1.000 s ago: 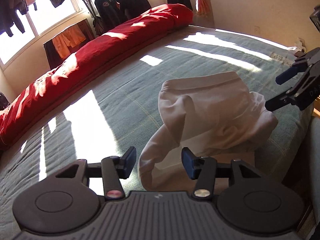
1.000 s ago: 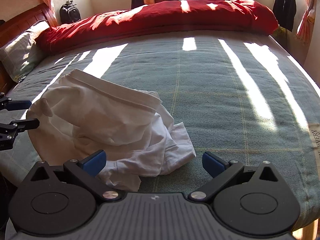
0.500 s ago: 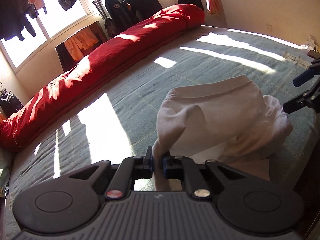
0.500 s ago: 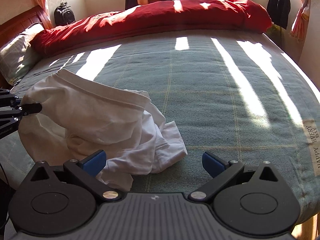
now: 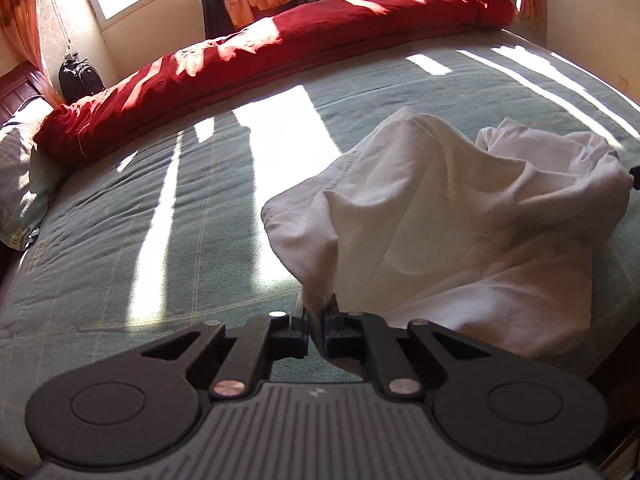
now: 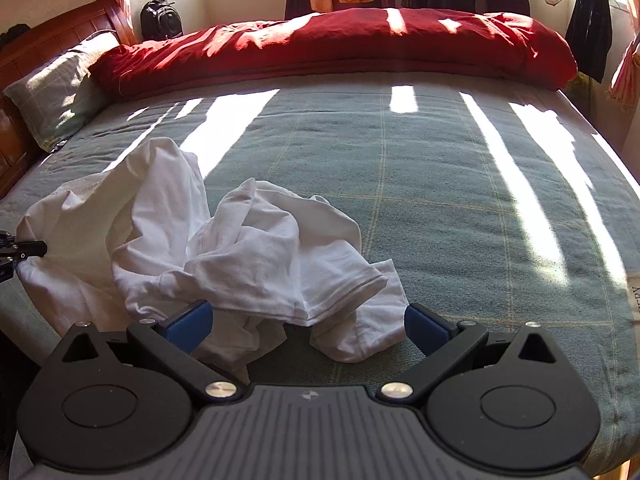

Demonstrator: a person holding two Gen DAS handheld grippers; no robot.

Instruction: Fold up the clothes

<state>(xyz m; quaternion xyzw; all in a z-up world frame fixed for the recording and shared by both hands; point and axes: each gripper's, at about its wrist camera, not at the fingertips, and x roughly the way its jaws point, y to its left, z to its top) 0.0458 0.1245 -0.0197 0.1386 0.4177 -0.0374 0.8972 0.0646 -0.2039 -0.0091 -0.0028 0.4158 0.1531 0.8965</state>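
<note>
Left wrist view: left hand-held gripper [image 5: 316, 326] is now clenched on a pinch of the white garment [image 5: 460, 216], where a sec ago its jaws stood apart w/ the cloth edge just ahead of them. Fabric rises from the pads in a taut ridge, so the grab looks real, not a brush. Garment has also been dragged & bunched: in the right wrist view it now sits as a crumpled heap [image 6: 224, 252] on the green bedspread [image 6: 460, 184], nearer the right hand-held gripper [image 6: 308, 328] than before, a sleeve end lying between its blue pads. That one is released, jaws wide, nothing pressed. Red duvet [image 6: 340, 48] at the far side unchanged. Meaning for the job, as I read it: one corner secured, folding not begun; cloth needs spreading flat first, prob. w/ the right side taking a second hold.
</note>
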